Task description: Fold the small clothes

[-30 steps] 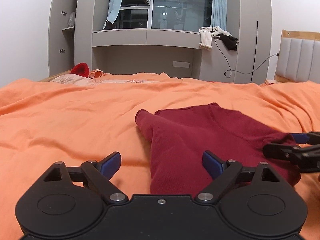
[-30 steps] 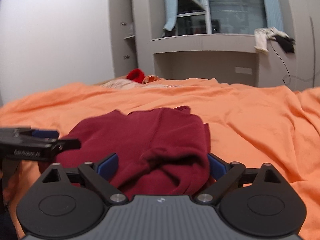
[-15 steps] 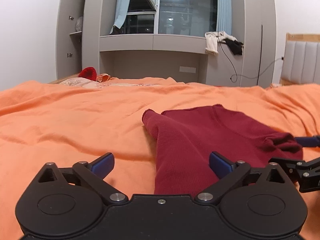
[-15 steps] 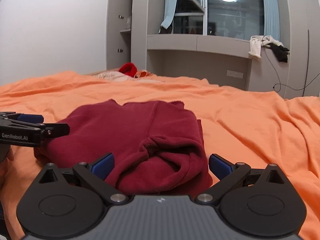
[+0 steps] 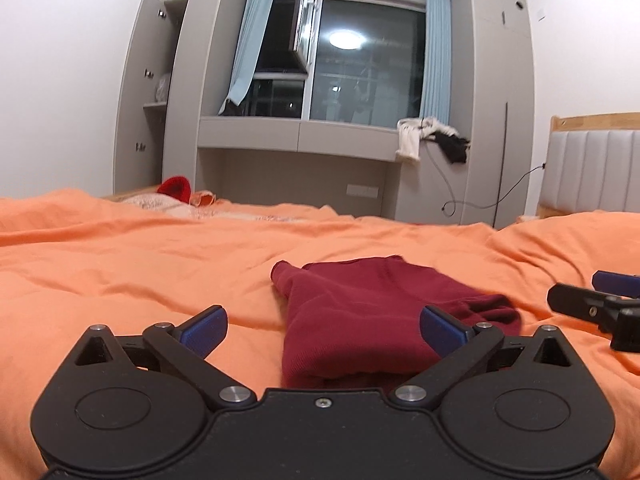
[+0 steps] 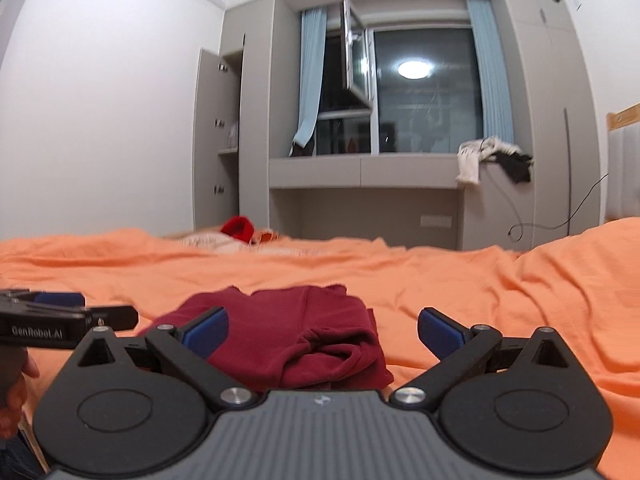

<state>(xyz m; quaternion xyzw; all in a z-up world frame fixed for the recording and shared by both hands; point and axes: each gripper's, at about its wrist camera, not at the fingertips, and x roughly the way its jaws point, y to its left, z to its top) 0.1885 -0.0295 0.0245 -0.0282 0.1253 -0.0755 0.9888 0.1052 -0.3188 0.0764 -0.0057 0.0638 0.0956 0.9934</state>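
Observation:
A dark red knitted garment (image 5: 372,312) lies folded into a compact bundle on the orange bed cover (image 5: 120,264). My left gripper (image 5: 322,330) hovers at its near edge, jaws wide open, and the blue pads (image 5: 204,326) touch no cloth. In the right wrist view the same garment (image 6: 296,340) lies just ahead, a rolled sleeve end at its near right corner. My right gripper (image 6: 322,328) is open too, holding nothing. Each gripper shows in the other's view: the right gripper (image 5: 600,306) at the right edge, the left gripper (image 6: 68,314) at the left edge.
More small clothes, one bright red (image 5: 174,188), lie at the far left side of the bed. A grey window unit (image 5: 300,136) with white and black clothes (image 5: 432,140) draped on it stands behind. A padded headboard (image 5: 592,172) is at the right. A hand (image 6: 16,392) shows at the lower left.
Both grippers have drawn back from the garment and tilted up, showing more of the room. The red bundle lies still, farther ahead of both.

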